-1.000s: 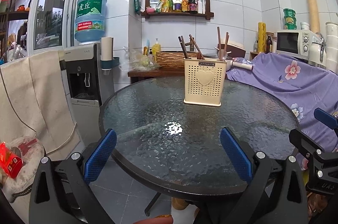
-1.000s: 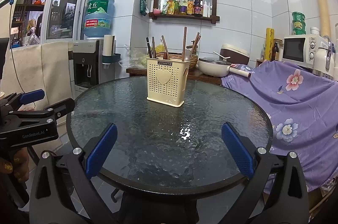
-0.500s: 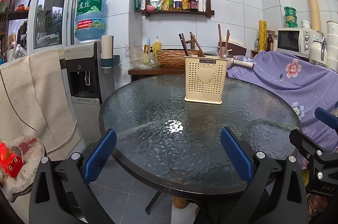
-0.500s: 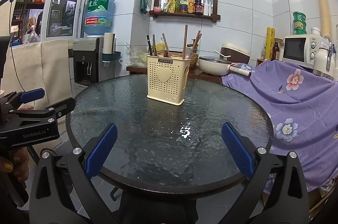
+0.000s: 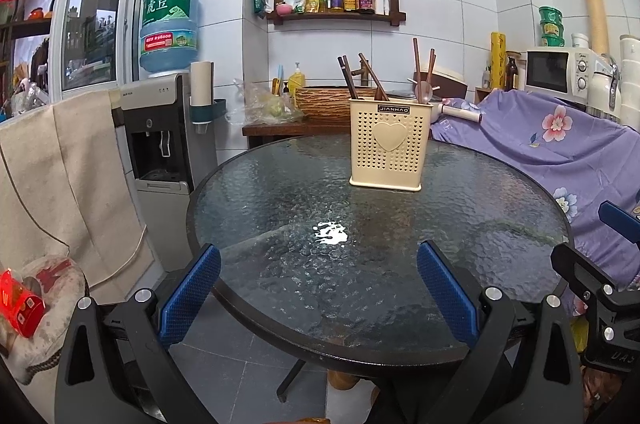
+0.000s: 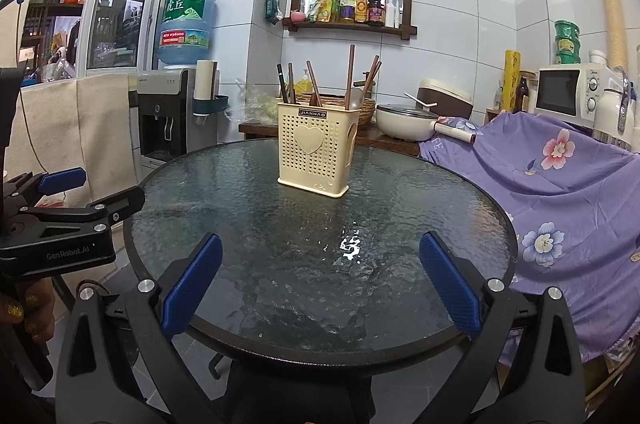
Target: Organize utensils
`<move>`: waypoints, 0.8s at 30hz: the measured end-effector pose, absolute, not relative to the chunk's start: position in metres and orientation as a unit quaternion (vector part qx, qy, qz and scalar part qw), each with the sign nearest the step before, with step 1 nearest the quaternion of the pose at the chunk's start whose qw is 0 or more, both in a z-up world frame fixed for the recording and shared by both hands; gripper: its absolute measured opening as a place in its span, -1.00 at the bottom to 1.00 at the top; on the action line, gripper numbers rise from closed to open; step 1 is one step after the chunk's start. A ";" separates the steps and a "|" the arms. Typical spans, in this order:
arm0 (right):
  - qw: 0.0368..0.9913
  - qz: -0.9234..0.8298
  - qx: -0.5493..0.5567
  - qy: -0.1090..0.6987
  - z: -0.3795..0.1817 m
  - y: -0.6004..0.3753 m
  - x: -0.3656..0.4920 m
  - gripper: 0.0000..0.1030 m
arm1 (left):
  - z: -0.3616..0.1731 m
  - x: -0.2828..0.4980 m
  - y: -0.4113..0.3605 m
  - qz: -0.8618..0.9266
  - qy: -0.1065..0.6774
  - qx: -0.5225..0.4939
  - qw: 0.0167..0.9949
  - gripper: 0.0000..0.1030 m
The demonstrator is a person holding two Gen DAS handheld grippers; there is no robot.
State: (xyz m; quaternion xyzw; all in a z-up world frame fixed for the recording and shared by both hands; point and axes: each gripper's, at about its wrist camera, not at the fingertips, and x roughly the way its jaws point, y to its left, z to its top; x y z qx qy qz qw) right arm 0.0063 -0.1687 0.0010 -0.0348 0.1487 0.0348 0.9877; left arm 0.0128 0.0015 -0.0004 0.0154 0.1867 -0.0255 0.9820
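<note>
A cream perforated utensil holder (image 5: 387, 146) with a heart on its front stands on the far part of a round glass table (image 5: 280, 191). Brown chopsticks (image 5: 416, 63) and a spoon stick out of its top. It also shows in the right wrist view (image 6: 316, 150). My left gripper (image 5: 318, 282) is open and empty at the table's near edge. My right gripper (image 6: 320, 278) is open and empty at the near edge too. Each gripper shows at the side of the other's view.
A water dispenser (image 5: 168, 127) stands left of the table. A purple flowered cloth (image 5: 560, 143) covers things on the right. A wooden side table (image 5: 296, 127) with a basket and a pan (image 6: 404, 123) stands behind. A cloth-draped chair (image 5: 60, 175) is at the left.
Both views have shifted very slightly. The holder and both open grippers keep their places.
</note>
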 end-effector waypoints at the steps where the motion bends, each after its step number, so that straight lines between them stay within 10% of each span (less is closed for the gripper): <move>1: 0.988 0.035 -0.035 0.149 0.001 -0.169 0.006 0.89 | -0.001 0.013 0.001 -0.025 0.187 0.016 0.982 0.88; 24: 0.987 0.036 -0.038 0.153 0.000 -0.168 0.007 0.89 | -0.001 0.015 -0.001 -0.022 0.189 0.021 0.981 0.88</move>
